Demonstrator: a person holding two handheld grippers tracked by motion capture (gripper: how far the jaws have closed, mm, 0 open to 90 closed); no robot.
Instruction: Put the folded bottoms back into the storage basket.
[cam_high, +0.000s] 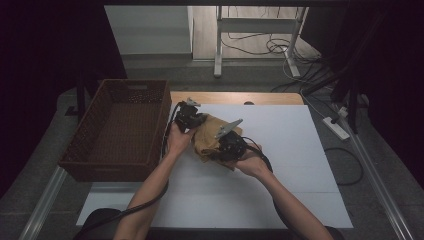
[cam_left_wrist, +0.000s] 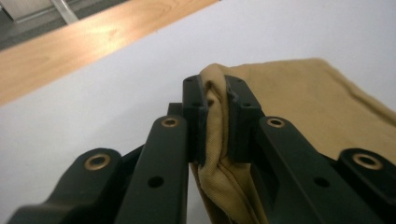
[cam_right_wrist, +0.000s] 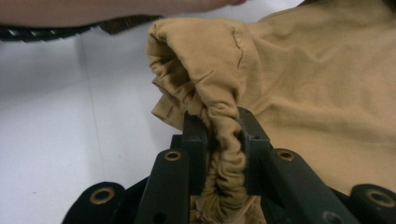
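The workpiece is a mustard-yellow cloth (cam_high: 210, 137), soft woven fabric with stitched seams, crumpled into a loose bundle; it sits over the white board (cam_high: 280, 165) near that board's far left part, just right of the brown wicker basket (cam_high: 117, 127). In the left gripper view, the left gripper (cam_left_wrist: 215, 100) is clamped on a folded edge of the cloth; the fold bulges above the jaw tips and hangs in a pleat below them; the rest spreads flat to the right. In the right gripper view, the right gripper (cam_right_wrist: 219, 128) is clamped on a gathered, tightly wrinkled ridge of the cloth; a rounded puffed fold rises beyond its jaws. A wooden table edge (cam_left_wrist: 70, 51) borders the board.
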